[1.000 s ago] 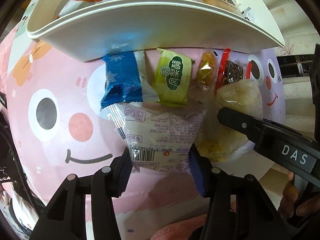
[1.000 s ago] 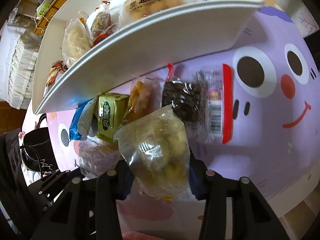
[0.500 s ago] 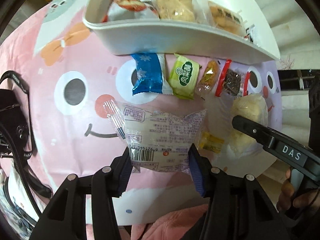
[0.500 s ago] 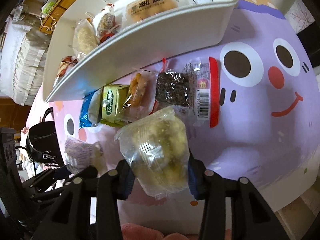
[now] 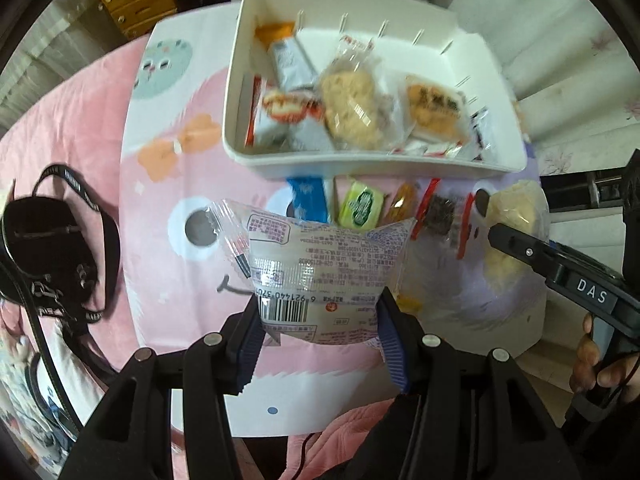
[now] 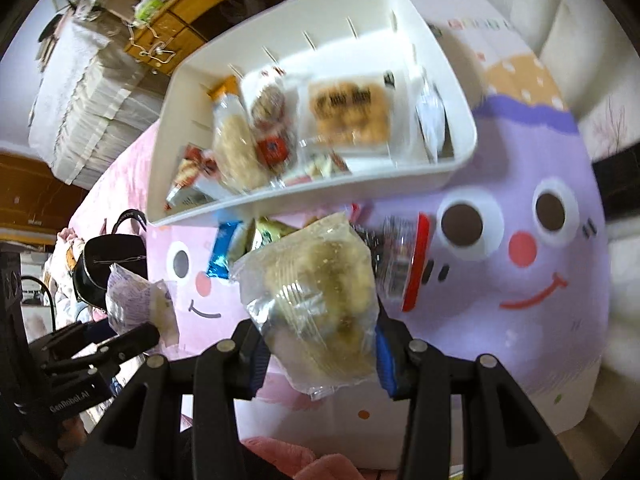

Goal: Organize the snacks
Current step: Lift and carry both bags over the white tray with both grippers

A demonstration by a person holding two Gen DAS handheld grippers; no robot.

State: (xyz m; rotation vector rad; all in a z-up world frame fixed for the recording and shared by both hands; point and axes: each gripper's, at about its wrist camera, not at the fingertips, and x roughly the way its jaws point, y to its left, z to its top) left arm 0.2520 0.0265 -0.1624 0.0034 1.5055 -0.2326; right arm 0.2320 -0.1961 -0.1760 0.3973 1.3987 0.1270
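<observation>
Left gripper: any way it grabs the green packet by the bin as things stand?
Probably not. The left gripper is already shut on the white barcode packet, so it has no free grip. The green packet itself lies uncovered in front of the white bin.

Bin [image 5: 360, 168] right end bare; snack row [image 5: 362, 208] crowds front wall.

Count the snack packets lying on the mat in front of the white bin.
4, in a row by the bin: blue packet, green packet, orange one, dark red-edged one. Held packets may hide others.
</observation>
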